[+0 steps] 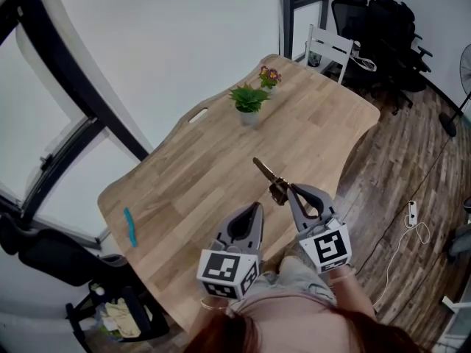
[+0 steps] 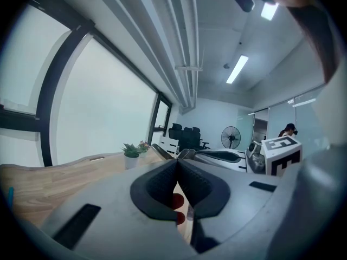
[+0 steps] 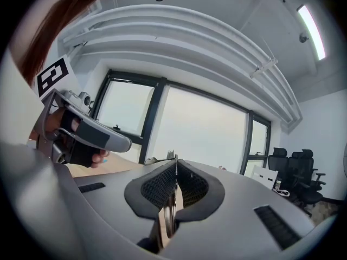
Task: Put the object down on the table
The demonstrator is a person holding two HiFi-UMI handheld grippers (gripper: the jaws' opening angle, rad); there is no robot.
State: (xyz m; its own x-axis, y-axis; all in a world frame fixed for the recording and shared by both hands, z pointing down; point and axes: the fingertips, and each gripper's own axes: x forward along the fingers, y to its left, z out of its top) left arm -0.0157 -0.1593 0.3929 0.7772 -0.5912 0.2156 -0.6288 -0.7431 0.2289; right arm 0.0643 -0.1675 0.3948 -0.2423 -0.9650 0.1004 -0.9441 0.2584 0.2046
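A slender brownish metal object [image 1: 269,178] sticks out forward over the near part of the wooden table [image 1: 221,175], hanging above it. My right gripper [image 1: 291,191] is shut on its near end. In the right gripper view the object [image 3: 169,213] shows edge-on as a thin strip pinched between the dark ribbed pads [image 3: 154,188]. My left gripper [image 1: 255,207] hovers just left of the right one, shut, with nothing between its pads [image 2: 162,186]. In the left gripper view the right gripper's marker cube [image 2: 282,153] stands close by on the right.
A green potted plant [image 1: 248,101] and a small flower pot [image 1: 269,76] stand at the table's far end. A blue pen-like item [image 1: 130,226] lies near the left edge. A white chair [image 1: 329,50] and black office chairs [image 1: 383,20] stand beyond the table.
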